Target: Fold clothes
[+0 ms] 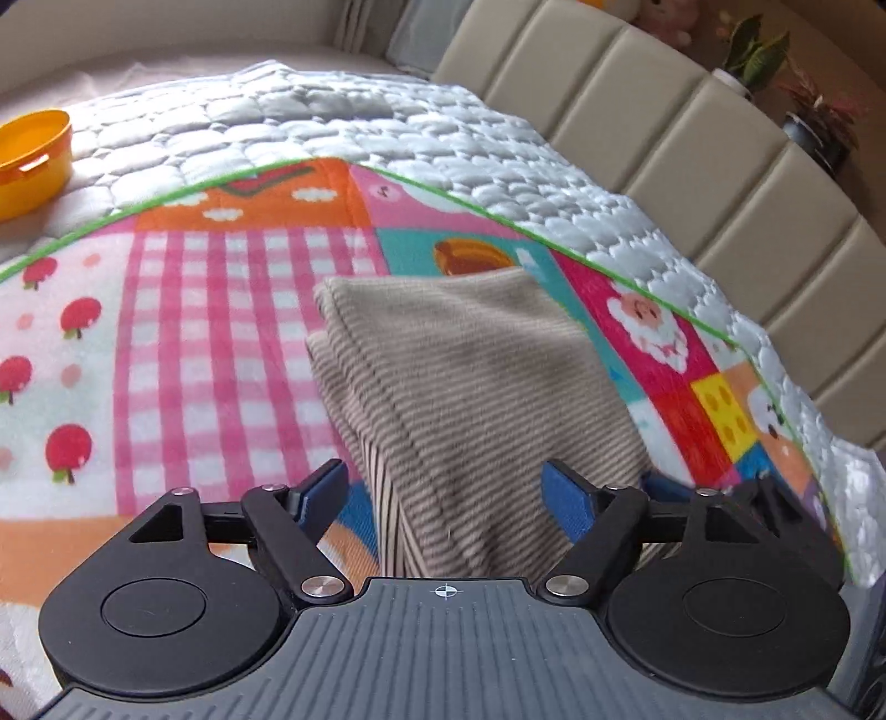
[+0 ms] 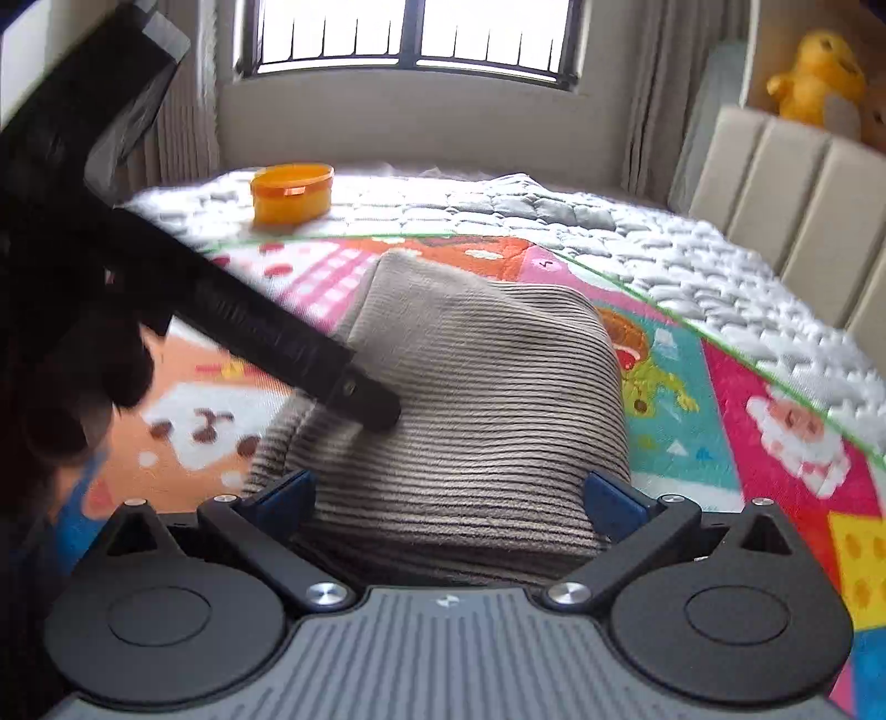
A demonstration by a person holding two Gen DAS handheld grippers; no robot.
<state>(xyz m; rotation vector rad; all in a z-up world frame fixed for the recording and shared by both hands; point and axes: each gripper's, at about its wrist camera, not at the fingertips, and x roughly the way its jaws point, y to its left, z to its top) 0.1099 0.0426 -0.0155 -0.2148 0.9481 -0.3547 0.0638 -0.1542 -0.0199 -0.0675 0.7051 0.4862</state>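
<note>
Both your left hand-held gripper (image 1: 446, 495) and right hand-held gripper (image 2: 451, 507) stand wide open, holding nothing, astride the folded garment (image 2: 487, 399) on the bed's mat (image 1: 221, 310); it looks soft, light and floppy, so pinch all layers at an edge.

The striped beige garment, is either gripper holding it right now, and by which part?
Neither. Both the left gripper and right gripper are open astride the striped beige garment, clamping nothing.

bright barred window (image 2: 412, 36) behind quilted bed (image 2: 692, 266), beige headboard (image 1: 692, 138).
</note>
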